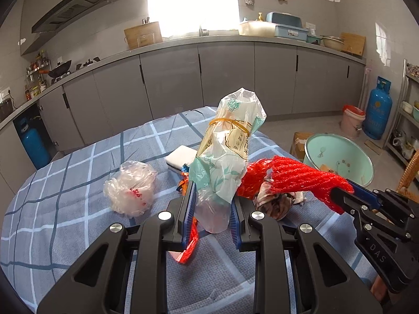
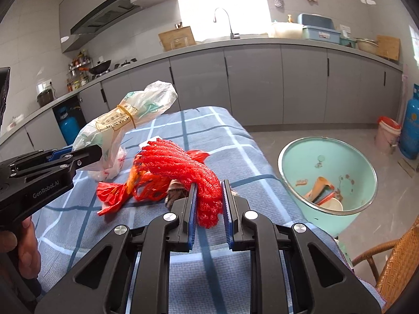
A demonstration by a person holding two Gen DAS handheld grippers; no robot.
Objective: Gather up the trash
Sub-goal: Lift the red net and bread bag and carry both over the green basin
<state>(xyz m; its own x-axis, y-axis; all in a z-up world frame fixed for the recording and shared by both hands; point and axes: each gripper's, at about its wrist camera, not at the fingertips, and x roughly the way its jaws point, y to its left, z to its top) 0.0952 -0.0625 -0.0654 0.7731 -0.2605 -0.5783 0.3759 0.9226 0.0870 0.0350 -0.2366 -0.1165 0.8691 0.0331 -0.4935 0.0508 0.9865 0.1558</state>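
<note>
Two claws are at work over the surface, each with one piece of trash. The left claw [image 1: 212,210] is clamped on a rolled plastic bag [image 1: 227,144], printed in pale green and cream and bound by one yellow rubber band [image 1: 230,124]; the roll stands up and leans away from the claw, raised off the cloth. The right claw [image 2: 208,204] pinches a red foam net [image 2: 188,167], ribbed and limp, which droops between its blue pads and trails left over the heap. Under and beside the net lie red plastic scraps [image 2: 110,196] and a mottled rag [image 1: 272,201]. One crumpled clear bag [image 1: 131,188] with red print sits to the left, apart from the heap, and one white block [image 1: 180,157] lies farther back. The surface wears a blue-grey checked cloth [image 1: 78,183]. On the floor to the right stands one mint-green basin [image 2: 327,162] already holding several scraps. Beyond it are a pink bucket [image 2: 387,133] and a blue gas cylinder [image 2: 412,128], with grey kitchen cabinets [image 2: 262,83] along the far wall.
</note>
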